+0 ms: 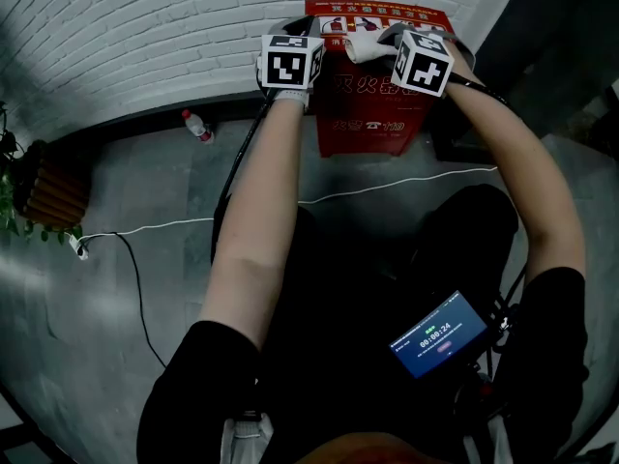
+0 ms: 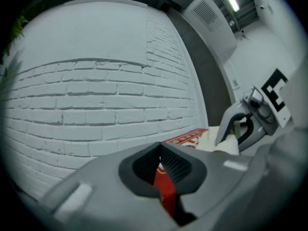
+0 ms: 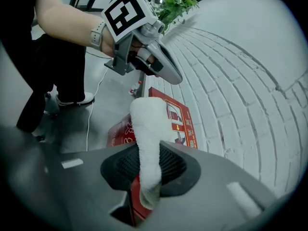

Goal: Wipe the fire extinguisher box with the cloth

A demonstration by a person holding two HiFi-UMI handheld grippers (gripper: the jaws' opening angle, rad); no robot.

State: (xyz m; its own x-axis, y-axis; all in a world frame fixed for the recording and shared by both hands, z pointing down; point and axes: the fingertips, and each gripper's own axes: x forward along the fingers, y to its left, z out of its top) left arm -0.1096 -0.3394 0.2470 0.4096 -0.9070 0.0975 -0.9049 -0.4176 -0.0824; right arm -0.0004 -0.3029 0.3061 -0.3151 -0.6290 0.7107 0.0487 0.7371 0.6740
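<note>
Held the white cloth [image 3: 147,129] pinched in the right hand-held gripper [image 3: 147,165] at the top of the red fire extinguisher box [image 1: 372,114] on the floor by the brick wall [image 1: 145,27], left hand-held gripper [image 2: 160,150] closed on nothing alongside, and looked barely into the wiping, front and sides seemingly left.

Fire extinguisher box [image 1: 368,129], red front, head view: large white Chinese characters across upper part, partly hidden, first two read 灭火. Lower line ends in phone symbol and 119.
Box top: strip of small white characters along wall edge, too small to read. Right gripper view shows instruction pictograms and yellow arrow there.
Device screen [image 1: 437,334], low in head view: timer 00:00:24; small line above it illegible.
Marker cubes [image 1: 291,66]: black-and-white square patterns, no letters.
</note>
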